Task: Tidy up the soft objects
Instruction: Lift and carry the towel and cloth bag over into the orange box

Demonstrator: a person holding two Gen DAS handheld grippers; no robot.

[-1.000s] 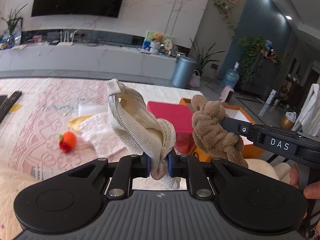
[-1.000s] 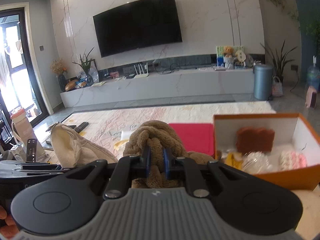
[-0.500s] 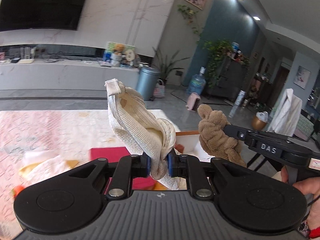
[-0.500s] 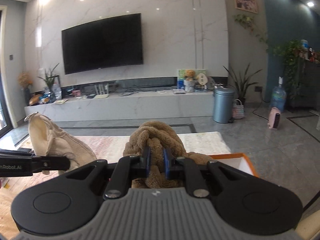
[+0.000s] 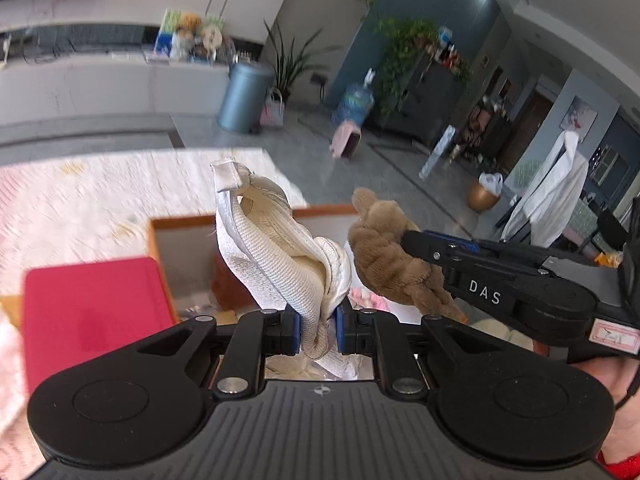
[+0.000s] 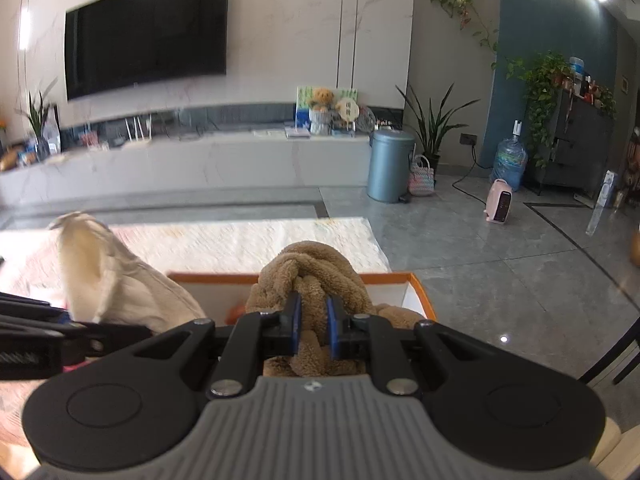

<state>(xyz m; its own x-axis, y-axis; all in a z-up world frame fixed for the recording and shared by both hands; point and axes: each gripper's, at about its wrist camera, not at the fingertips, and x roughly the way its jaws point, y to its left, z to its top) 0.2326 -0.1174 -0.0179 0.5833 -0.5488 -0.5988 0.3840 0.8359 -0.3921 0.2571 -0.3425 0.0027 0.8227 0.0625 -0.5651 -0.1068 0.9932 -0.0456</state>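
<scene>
Both tongs have swung rightward, arriving above the orange box (image 5: pixel 256 216).
Left tongs (image 5: pixel 318 330) pinch the cream knit item (image 5: pixel 276 256); right tongs (image 6: pixel 313 322) pinch the brown plush item (image 6: pixel 316 268) (both aloft, side by side over the box).

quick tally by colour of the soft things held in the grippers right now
cream knitted item, in the left gripper: 1
brown plush item, in the right gripper: 1
total: 2
</scene>
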